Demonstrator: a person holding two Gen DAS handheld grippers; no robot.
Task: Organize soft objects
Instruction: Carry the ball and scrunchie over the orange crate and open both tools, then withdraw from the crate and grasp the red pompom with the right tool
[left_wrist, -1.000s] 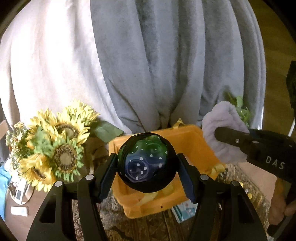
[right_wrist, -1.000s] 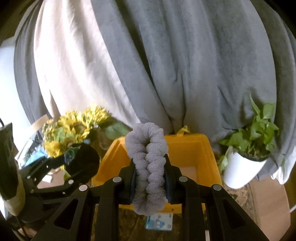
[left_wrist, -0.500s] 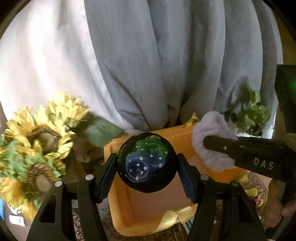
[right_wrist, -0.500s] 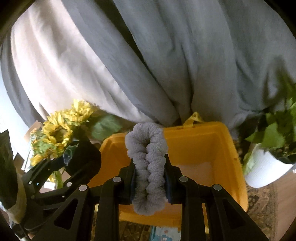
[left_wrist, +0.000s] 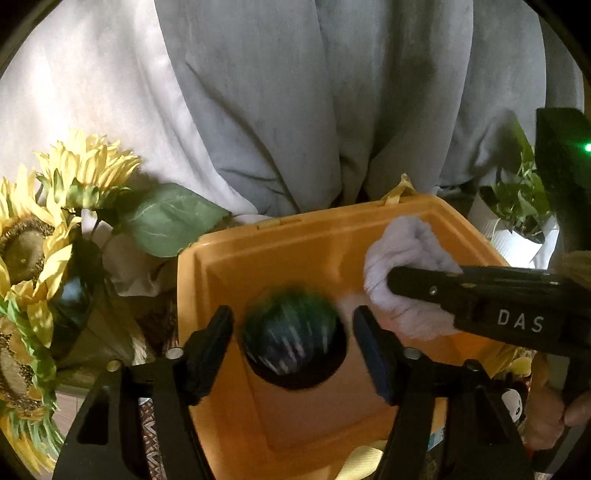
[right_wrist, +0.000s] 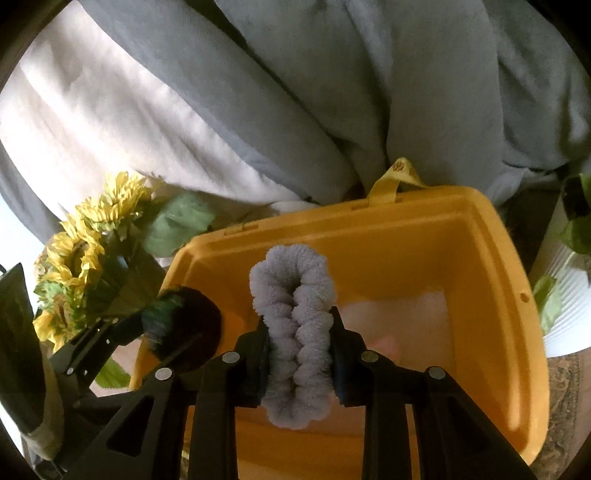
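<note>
A yellow-orange plastic bin (left_wrist: 229, 280) stands open in front of grey and white draped fabric; it also shows in the right wrist view (right_wrist: 491, 280). My left gripper (left_wrist: 293, 332) is open above the bin, and a dark ball with green and blue swirls (left_wrist: 291, 343) is blurred between its spread fingers, not touching them. The ball also shows in the right wrist view (right_wrist: 184, 332). My right gripper (right_wrist: 299, 354) is shut on a fluffy grey scrunchie (right_wrist: 295, 325) held over the bin; the scrunchie also shows in the left wrist view (left_wrist: 402, 266).
Artificial sunflowers (left_wrist: 44, 236) stand left of the bin, also in the right wrist view (right_wrist: 85, 251). A green plant in a white ribbed pot (left_wrist: 517, 221) stands to the right. Grey and white fabric (left_wrist: 295, 92) hangs behind. A patterned rug (right_wrist: 569, 406) lies underneath.
Both grippers moved forward over the bin. My left gripper opened and let go of the ball, which now drops blurred between the fingers. The right gripper keeps its hold on the scrunchie.
</note>
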